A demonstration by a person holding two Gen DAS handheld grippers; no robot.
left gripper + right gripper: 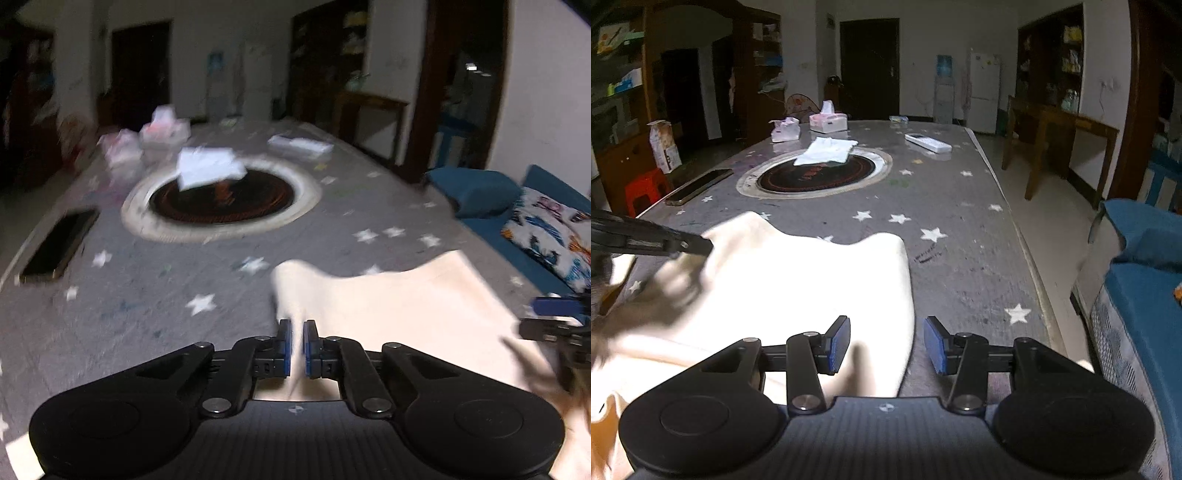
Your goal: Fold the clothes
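A cream garment (pixel 406 306) lies on the near part of the grey star-patterned table (pixel 147 295). My left gripper (pixel 297 328) is shut on the garment's left edge, with a ridge of cloth pinched between its blue pads. In the right wrist view the same garment (pixel 798 280) is lifted at its left corner, where the left gripper (pixel 701 245) holds it, blurred. My right gripper (pixel 886 341) is open and straddles the garment's right edge just above the table (pixel 960 240). The right gripper (pixel 554 317) also shows at the left view's right edge.
A phone (pixel 698 186) lies at the table's left edge. A folded white cloth (pixel 827 149) rests on a round inset plate (pixel 816 173). Tissue boxes (pixel 828 120) and a remote (pixel 927 142) sit farther back. A blue sofa (pixel 1145 295) flanks the right side.
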